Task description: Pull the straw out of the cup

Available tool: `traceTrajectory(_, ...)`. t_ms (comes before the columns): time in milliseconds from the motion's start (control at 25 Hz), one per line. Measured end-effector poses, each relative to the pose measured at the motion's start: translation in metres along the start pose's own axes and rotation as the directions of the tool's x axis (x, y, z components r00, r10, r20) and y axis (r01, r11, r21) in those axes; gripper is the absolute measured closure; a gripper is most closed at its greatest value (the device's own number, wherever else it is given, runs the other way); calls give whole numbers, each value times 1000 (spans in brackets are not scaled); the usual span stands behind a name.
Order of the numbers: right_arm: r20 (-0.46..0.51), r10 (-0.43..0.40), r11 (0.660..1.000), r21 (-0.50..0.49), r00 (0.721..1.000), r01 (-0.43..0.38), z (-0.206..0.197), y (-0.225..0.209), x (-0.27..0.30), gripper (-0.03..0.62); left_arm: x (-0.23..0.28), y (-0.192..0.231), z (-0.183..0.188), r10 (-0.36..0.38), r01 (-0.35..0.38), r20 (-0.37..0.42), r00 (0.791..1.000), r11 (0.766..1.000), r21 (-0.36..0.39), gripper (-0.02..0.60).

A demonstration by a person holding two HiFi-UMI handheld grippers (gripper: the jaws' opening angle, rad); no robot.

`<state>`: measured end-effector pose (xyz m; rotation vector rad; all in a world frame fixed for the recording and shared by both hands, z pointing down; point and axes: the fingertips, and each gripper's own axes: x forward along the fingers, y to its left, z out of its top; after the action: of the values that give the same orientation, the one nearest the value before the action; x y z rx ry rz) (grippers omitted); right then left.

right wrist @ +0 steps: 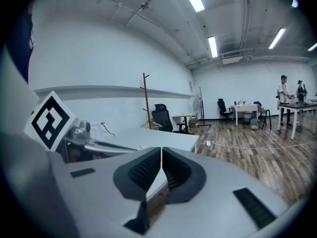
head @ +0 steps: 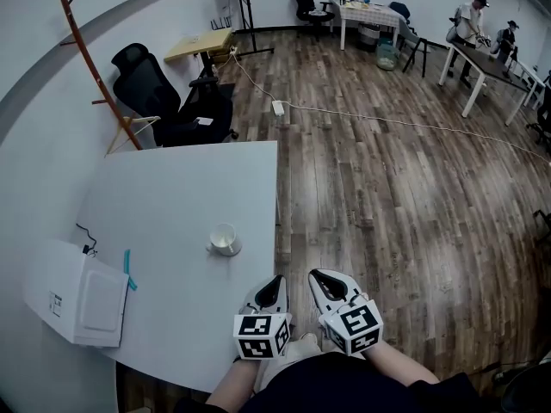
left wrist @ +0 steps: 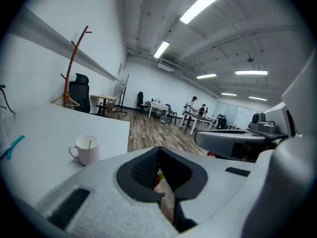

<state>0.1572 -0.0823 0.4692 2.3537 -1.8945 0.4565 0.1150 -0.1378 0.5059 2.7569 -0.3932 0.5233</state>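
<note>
A white mug (head: 225,239) stands on the white table (head: 172,196), near its right edge. In the left gripper view the mug (left wrist: 87,149) shows a thin, pale straw (left wrist: 89,144) leaning against its inner wall. Both grippers hang close to the person's body, off the table's near right corner and nearer than the mug. The left gripper (head: 276,281) is shut with nothing in it, its jaws (left wrist: 159,151) meeting at the tips. Beside it, the right gripper (head: 319,276) is shut and empty too, its jaws (right wrist: 161,151) closed together.
A white box (head: 77,299) and a teal pen (head: 128,269) lie at the table's left side. Beyond the table are a black office chair (head: 168,101) and a wooden coat rack (head: 96,76). A power strip (head: 278,107) with its cable lies on the wooden floor. People stand at far desks (head: 482,58).
</note>
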Motion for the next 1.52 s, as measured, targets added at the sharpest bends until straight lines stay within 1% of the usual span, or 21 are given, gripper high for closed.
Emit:
traceTrajectory(320,-15,119,992,-33,993,-120,6,25,30,563,-13,38,4,108,-107,20,994,993,-45,569)
traceTrajectory(440,-25,168,984,-50,985,-169,5,32,42,563,-17,51,2,155,-153,27,988,986,-69,568)
traceTrajectory(560,-41,226,971,-70,973,-228,5,38,59,562,-20,66,0,212,-207,35,977,973,-100,568)
traceTrajectory(760,-76,311,944,-94,947,-317,6,44,86,552,-23,90,-3,316,-304,42,948,936,-174,568)
traceTrajectory(840,-90,340,932,-104,936,-348,6,47,100,510,-25,100,-2,348,-333,45,937,923,-192,568)
traceTrajectory(920,-105,365,920,-109,925,-376,5,52,112,494,-27,110,-1,378,-362,45,925,910,-203,568)
traceTrajectory(1200,-161,433,883,-123,887,-453,-6,62,147,487,-35,141,-6,480,-459,24,877,851,-254,568)
traceTrajectory(1520,-226,482,836,-169,846,-522,-23,69,184,487,-37,163,-13,562,-533,7,827,788,-309,568)
